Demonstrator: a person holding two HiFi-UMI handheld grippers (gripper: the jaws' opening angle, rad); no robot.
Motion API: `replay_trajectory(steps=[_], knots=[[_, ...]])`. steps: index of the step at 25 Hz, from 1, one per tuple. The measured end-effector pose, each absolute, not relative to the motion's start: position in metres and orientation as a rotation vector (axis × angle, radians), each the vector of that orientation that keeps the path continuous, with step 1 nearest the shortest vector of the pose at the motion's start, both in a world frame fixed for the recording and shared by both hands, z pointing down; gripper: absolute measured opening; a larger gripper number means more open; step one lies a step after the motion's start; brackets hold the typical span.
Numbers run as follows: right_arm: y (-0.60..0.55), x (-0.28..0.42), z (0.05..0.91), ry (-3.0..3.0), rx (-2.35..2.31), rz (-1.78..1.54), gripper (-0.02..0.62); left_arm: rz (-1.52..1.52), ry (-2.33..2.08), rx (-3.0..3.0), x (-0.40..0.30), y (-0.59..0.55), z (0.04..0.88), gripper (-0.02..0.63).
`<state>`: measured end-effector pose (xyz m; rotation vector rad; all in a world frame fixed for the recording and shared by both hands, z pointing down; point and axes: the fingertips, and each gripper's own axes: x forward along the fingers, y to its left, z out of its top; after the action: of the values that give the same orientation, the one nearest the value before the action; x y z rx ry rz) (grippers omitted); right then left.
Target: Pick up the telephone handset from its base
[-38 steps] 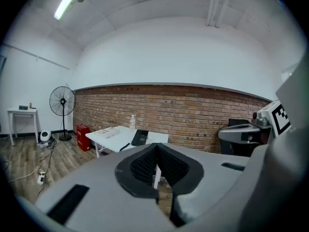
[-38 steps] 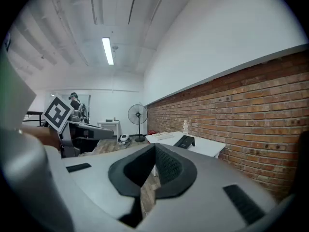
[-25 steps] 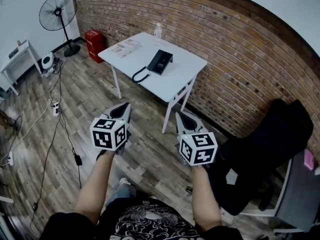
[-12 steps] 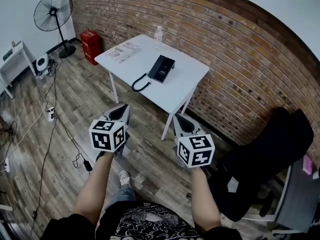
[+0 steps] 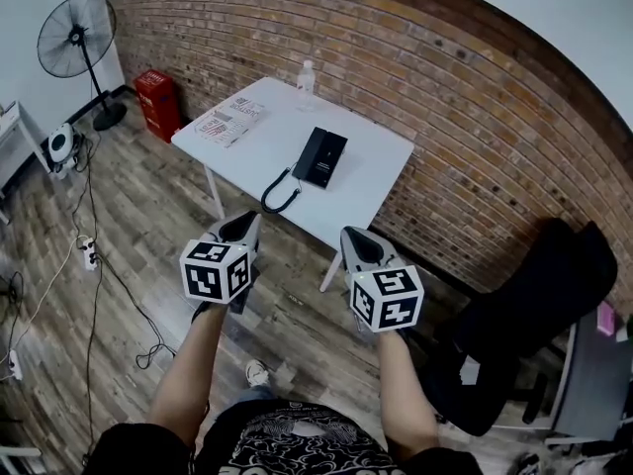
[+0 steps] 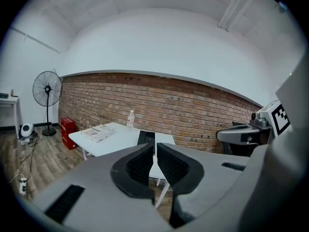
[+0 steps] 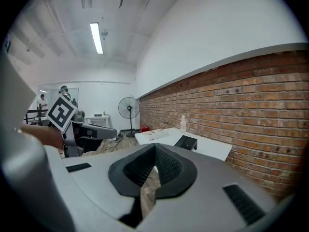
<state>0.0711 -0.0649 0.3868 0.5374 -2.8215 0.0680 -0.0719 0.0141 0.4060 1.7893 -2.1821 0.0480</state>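
Observation:
A black telephone [image 5: 321, 156] with its handset on the base lies on a white table [image 5: 371, 161]; its coiled cord [image 5: 278, 194] hangs over the near edge. Both grippers are held over the floor, short of the table. My left gripper [image 5: 244, 221] is shut with nothing in it, and so is my right gripper [image 5: 352, 236]. In the left gripper view the telephone [image 6: 146, 138] shows just above the closed jaws of the left gripper [image 6: 155, 147]. In the right gripper view the telephone [image 7: 186, 141] sits to the right of the right gripper [image 7: 154, 148].
A water bottle [image 5: 306, 75] and printed sheets [image 5: 229, 122] also lie on the table. A brick wall [image 5: 455, 137] runs behind it. A standing fan [image 5: 71, 26] and a red box [image 5: 156, 102] are at the left, a black chair [image 5: 534, 300] at the right. Cables [image 5: 94, 255] trail over the wooden floor.
The table and telephone have come nearer in the head view. Both grippers have been carried forward toward the table, still shut.

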Motion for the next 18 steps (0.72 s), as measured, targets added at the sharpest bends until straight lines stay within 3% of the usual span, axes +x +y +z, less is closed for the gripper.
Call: replay_trajectory(steps=[5,18], knots=[[-0.071,0.029,0.384,-2.802,0.573,0.046,-0.002,0.051,-2.146,1.827,-0.115,0.001,0.408,0.013],[-0.089,-0.045,0.385,-2.781,0.670,0.055,-0.002,0.063,-2.023,1.939,-0.184,-0.033,0.415,0.142]])
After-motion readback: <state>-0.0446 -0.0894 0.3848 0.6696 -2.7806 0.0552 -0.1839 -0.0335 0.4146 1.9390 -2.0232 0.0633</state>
